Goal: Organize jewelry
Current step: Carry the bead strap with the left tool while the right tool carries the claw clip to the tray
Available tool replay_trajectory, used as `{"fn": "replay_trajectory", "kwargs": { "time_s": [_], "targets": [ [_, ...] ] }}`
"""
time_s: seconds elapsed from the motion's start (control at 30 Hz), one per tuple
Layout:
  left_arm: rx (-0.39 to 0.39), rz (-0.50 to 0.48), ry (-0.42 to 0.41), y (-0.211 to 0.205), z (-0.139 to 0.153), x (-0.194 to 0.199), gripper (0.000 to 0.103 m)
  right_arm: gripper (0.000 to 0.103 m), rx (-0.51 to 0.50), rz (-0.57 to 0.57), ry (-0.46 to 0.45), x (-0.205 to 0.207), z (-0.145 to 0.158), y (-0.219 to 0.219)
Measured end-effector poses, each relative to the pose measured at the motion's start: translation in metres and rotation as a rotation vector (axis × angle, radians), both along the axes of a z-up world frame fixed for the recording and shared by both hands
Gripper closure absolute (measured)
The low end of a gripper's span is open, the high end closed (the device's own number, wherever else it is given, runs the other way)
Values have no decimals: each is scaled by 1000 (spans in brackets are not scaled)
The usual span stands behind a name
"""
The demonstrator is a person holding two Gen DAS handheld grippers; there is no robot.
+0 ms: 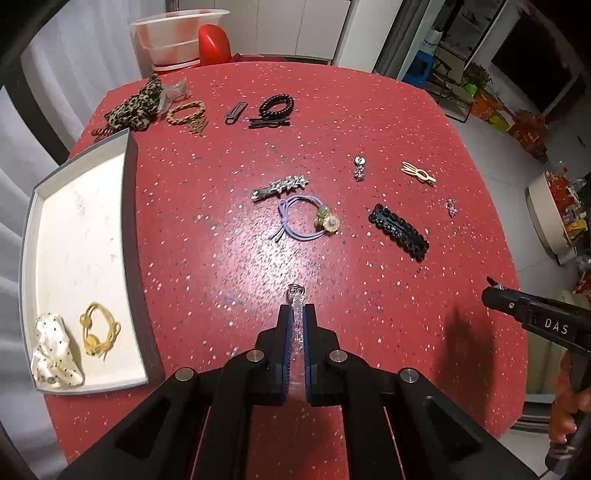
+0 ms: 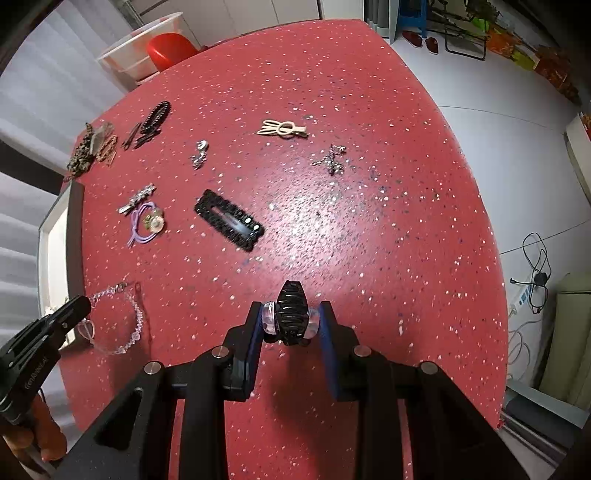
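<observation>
My left gripper [image 1: 296, 314] is shut on a clear beaded bracelet [image 1: 296, 317] and holds it over the red table [image 1: 221, 258]; the bracelet hangs from it in the right wrist view [image 2: 118, 321]. My right gripper [image 2: 291, 317] is shut on a black claw hair clip [image 2: 291, 314] with clear ends, just above the table. A white tray [image 1: 74, 240] at the left holds a white dotted scrunchie [image 1: 53, 350] and a yellow hair tie [image 1: 98, 332]. A purple hair tie with flowers [image 1: 306, 221], a silver leaf clip [image 1: 280, 186] and a black snap clip [image 1: 399, 232] lie mid-table.
At the far edge lie a leopard scrunchie [image 1: 136, 105], a tan braided tie [image 1: 186, 112], a grey clip [image 1: 235, 111] and a black spiral tie [image 1: 276, 105]. A beige rabbit clip [image 1: 417, 171] and two small crystal pieces [image 1: 359, 168] lie right. A clear tub [image 1: 181, 35] stands behind.
</observation>
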State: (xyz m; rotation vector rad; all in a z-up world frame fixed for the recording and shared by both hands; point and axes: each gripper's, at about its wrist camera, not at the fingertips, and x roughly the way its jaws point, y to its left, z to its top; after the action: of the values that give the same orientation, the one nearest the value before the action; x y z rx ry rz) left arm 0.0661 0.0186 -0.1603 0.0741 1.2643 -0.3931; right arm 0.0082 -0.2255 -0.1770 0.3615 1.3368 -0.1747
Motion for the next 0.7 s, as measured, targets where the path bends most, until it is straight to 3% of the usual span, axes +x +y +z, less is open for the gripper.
{"fn": "replay_trajectory", "kwargs": {
  "time_s": [0.7],
  "targets": [
    [-54,35,-32,51,50,-20,96,71,36,69,-29,-1,37,56]
  ]
}}
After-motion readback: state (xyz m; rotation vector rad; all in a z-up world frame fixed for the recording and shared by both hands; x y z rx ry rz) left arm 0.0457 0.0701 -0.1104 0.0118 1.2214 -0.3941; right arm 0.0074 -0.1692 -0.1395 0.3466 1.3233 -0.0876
